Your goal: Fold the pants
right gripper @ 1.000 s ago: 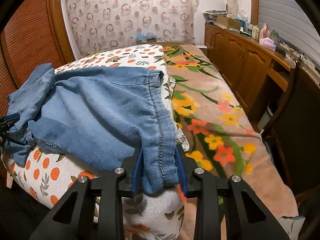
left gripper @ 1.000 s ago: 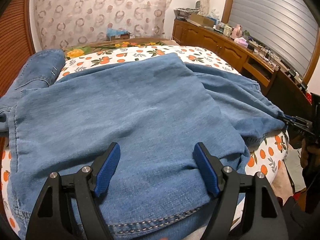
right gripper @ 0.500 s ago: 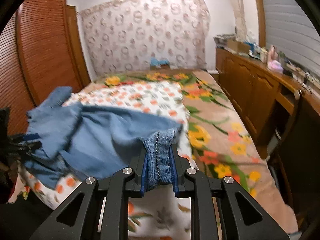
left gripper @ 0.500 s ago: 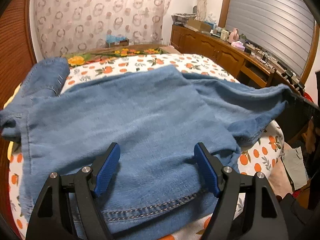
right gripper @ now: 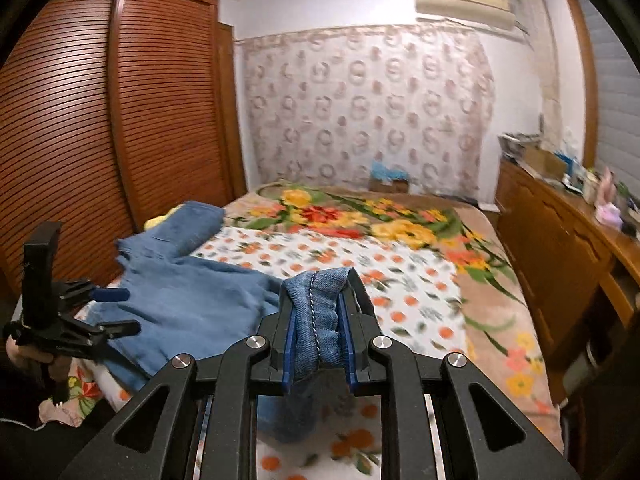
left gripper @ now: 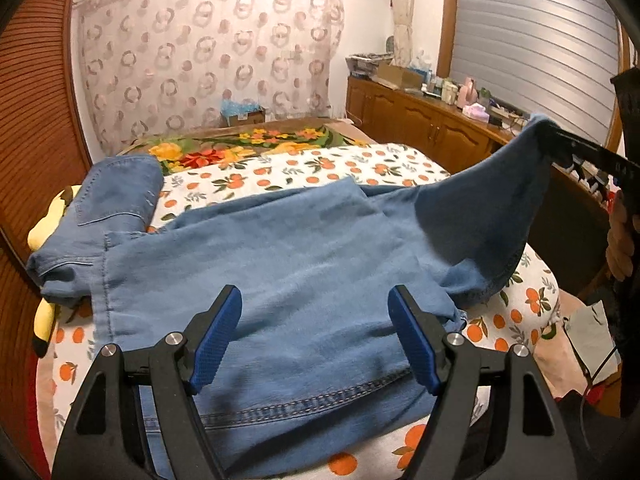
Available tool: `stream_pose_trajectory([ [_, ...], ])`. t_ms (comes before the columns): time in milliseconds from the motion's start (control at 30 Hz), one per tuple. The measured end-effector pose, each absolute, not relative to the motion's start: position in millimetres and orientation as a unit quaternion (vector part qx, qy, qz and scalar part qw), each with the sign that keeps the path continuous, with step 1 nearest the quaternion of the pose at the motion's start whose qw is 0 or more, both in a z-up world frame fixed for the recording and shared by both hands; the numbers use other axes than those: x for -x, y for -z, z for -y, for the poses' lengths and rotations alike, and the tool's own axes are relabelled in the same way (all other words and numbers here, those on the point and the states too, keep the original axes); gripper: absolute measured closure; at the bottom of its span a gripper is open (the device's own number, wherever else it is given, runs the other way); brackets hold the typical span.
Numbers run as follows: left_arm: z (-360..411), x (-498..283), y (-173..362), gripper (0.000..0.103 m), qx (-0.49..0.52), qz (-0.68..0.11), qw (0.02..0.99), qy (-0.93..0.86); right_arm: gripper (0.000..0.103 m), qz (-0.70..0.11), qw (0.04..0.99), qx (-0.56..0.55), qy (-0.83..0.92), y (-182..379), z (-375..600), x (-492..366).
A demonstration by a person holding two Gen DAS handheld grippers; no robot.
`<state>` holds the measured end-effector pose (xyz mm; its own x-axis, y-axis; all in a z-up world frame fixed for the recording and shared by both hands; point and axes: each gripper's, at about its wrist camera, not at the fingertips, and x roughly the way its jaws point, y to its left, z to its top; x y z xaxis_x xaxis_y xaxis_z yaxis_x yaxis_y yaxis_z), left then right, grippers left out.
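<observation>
The left gripper is hovering with jaws standing wide, nothing between its pads. The right gripper is pinching a bunched hem, gripped by a hand.
</observation>
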<state>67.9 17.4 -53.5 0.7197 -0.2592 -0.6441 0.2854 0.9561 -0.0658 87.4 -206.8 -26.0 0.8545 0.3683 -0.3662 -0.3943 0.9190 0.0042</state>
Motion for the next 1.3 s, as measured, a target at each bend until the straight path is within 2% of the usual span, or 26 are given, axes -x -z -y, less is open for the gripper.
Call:
stream_pose_trajectory([
  [267, -44.6, -64.3, 47.2, 0.026, -0.003, -0.335, 0.935, 0.119, 0.085, -0.144, 0.953, 0.07, -0.256, 1.9, 176.4, -107.3],
  [500, -68.4, -54.9, 42.1, 0.026, 0.011, -0.321, 0.942, 0.1, 0.085, -0.117, 0.938, 0.092, -0.312, 3.2, 147.9, -116.5],
  [667, -84.1, -52.0, 44.9, 0.026, 0.017, -0.321, 0.943, 0.087, 0.085, -0.141, 0.922, 0.114, -0.343, 22.7, 125.3, -135.4],
  [867, -95.2, -52.1, 55.5, 0.026, 0.022, -0.33, 0.94, 0.079, 0.084, -0.208, 0.895, 0.115, -0.378, 53.6, 114.6, -166.6],
  [967, -97.6, -52.2, 59.9, 0.026, 0.024, -0.334, 0.939, 0.079, 0.078, -0.237, 0.889, 0.122, -0.373, 66.1, 116.1, -182.4],
  [1200, -97.0, -52.1, 61.9, 0.026, 0.027, -0.334, 0.939, 0.08, 0.06, -0.232, 0.896, 0.109, -0.362, 62.3, 142.0, -192.5],
  [1300, -95.4, -53.2, 62.7, 0.026, 0.024, -0.333, 0.939, 0.082, 0.058, -0.23, 0.901, 0.107, -0.352, 64.7, 146.0, -190.4],
])
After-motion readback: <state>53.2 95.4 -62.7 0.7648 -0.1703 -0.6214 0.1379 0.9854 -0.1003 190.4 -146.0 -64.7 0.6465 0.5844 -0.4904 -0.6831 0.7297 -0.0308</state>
